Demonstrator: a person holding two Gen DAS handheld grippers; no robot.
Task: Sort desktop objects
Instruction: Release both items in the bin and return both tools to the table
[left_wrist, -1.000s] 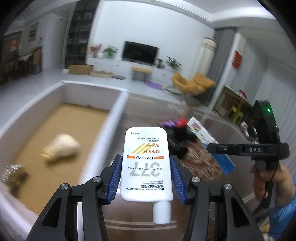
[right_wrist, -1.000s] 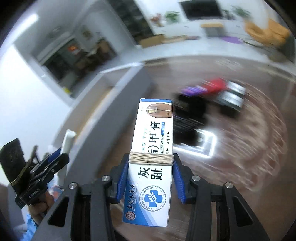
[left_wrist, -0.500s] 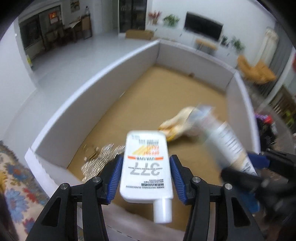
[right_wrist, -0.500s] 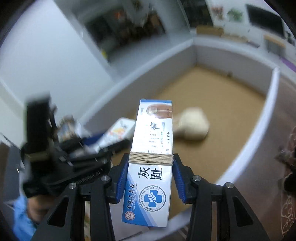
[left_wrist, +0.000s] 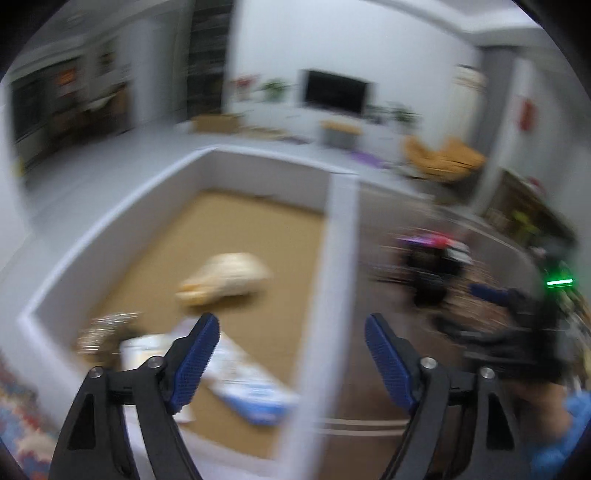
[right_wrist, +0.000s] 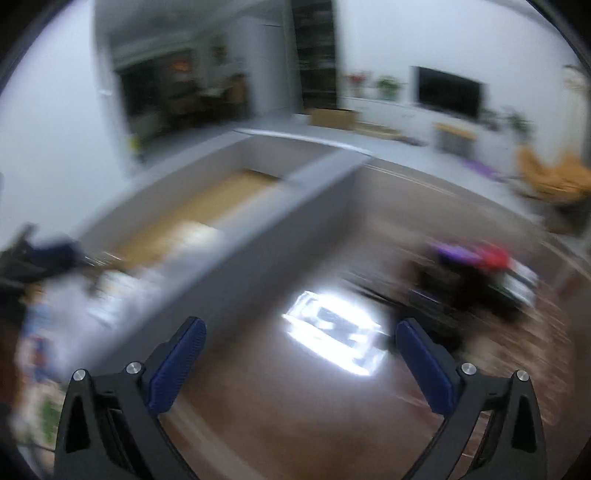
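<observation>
My left gripper (left_wrist: 291, 325) has its jaws opening wide, with nothing between them. It hangs over the near right corner of the white-walled box (left_wrist: 338, 258). The blue and white cream carton (left_wrist: 255, 391) lies on the box's cardboard floor just below, and the white sunscreen tube (left_wrist: 147, 350) lies beside it, partly behind my left finger. My right gripper (right_wrist: 299, 332) also has its jaws opening, empty, above the brown table (right_wrist: 280, 417) to the right of the box wall (right_wrist: 280, 229). Both views are blurred by motion.
In the box lie a pale seashell-like object (left_wrist: 225, 280) and a glittery item (left_wrist: 107, 328). A dark pile of desktop objects (right_wrist: 476, 280) with purple and red parts sits on the table to the right. A patterned mat (left_wrist: 18, 413) lies at the left.
Both grippers have let go: the sunscreen tube and the cream carton left the jaws and now lie in the box. Both views have swung rightwards, the right gripper now over the table.
</observation>
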